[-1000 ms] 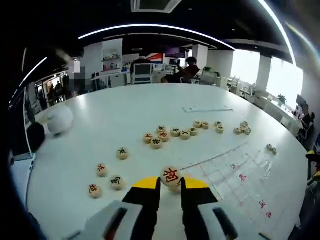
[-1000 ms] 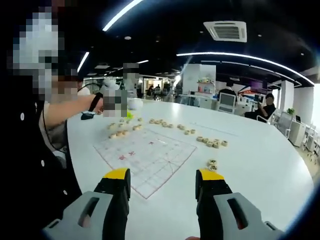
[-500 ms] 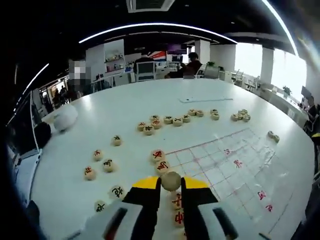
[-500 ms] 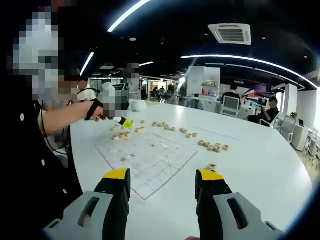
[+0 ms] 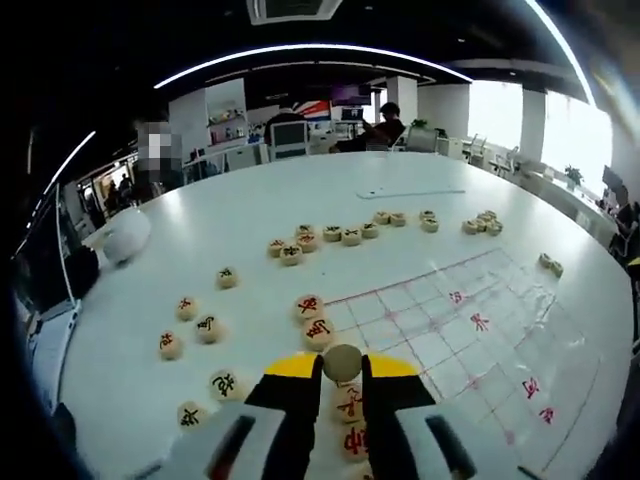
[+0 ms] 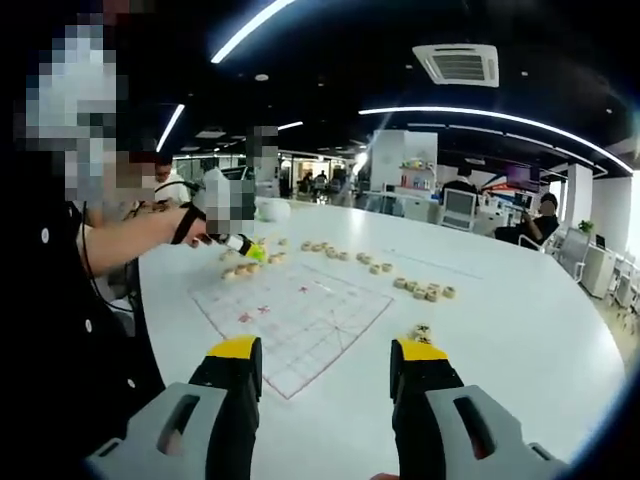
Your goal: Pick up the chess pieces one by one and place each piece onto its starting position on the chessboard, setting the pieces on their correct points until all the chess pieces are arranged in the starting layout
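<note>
1. Your left gripper [image 5: 342,372] is clamped on a round pale wooden chess piece [image 5: 342,361], held edge-on above the near edge of the clear red-lined chessboard sheet [image 5: 470,340]
2. Level the piece, then lower it squarely onto its point
3. Your right gripper [image 6: 327,372] hangs with its jaws apart, holding nothing

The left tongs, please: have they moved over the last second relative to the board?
Yes. The left tongs, shut on a piece, have advanced toward the board, whose near edge now lies closer.
</note>
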A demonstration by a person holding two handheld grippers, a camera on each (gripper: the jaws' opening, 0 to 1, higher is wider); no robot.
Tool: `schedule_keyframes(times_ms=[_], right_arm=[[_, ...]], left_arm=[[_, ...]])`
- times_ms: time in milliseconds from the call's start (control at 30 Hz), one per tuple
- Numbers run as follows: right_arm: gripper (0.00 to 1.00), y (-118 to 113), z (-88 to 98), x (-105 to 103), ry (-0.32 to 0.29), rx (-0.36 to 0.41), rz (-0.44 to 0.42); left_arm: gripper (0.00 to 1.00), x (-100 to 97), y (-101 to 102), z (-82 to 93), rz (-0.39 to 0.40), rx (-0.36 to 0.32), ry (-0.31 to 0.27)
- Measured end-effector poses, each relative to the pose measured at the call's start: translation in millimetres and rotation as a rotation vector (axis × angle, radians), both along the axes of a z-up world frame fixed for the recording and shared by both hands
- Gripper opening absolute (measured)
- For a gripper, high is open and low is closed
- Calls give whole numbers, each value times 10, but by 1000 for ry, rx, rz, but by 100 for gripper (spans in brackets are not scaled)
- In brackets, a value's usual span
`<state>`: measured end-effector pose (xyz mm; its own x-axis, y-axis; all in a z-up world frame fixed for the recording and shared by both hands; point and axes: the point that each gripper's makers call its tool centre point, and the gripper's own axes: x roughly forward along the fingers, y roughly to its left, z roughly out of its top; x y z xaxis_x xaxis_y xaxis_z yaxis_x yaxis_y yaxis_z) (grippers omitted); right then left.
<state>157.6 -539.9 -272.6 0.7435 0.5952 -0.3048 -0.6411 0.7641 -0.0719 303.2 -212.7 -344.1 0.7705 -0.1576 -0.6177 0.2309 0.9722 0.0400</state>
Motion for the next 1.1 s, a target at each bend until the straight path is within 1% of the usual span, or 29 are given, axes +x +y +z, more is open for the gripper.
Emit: schedule_keyframes(times_ms=[67,233,300,333,367,400,433,467,533,567,600,667,733,767,800,833,900,933,1033,1100], right_arm=[[52,14,0,9,1,0,3],[52,65,-13,28,8,-2,13],[53,90,-16,34,12,2,20],[53,109,-16,35,15,6,27],[53,139,-8,34,21,21,39],[53,168,7,34,27,41,50],[53,189,21,45,35,60,58],[53,195,24,48,37,64,61],[54,251,35,69,58,95,84],[54,285,49,84,67,115,95],[54,334,71,93,78,145,112],[54,443,134,112,108,218,148],[55,556,220,145,136,300,184],[55,608,261,167,156,342,201],[55,662,302,192,178,384,216],[54,723,338,207,210,429,238],[51,866,453,280,294,573,275],[51,903,480,318,319,613,278],[48,1104,549,464,431,740,303],[45,1286,579,543,515,807,318]], left_arm=[[19,-6,3,6,0,3,-4],[18,-35,35,93,0,-3,-41],[18,-53,21,152,-17,-2,-63],[18,-44,-12,219,-38,-15,-97],[18,-63,-34,269,-55,-23,-116],[18,-93,-37,302,-61,-25,-119],[18,-114,-51,348,-82,-19,-136],[18,-136,-57,396,-89,-28,-149],[18,-181,-109,504,-121,-55,-185],[18,-214,-110,546,-128,-59,-193],[18,-232,-133,613,-145,-65,-221],[18,-300,-167,705,-171,-85,-244],[18,-364,-220,814,-208,-110,-282],[18,-404,-242,852,-222,-124,-289],[18,-432,-271,914,-232,-156,-306],[18,-474,-299,953,-261,-166,-313],[18,-545,-356,1058,-302,-194,-344],[18,-585,-401,1117,-331,-220,-364],[18,-669,-478,1214,-395,-238,-406],[18,-729,-550,1272,-443,-268,-436]])
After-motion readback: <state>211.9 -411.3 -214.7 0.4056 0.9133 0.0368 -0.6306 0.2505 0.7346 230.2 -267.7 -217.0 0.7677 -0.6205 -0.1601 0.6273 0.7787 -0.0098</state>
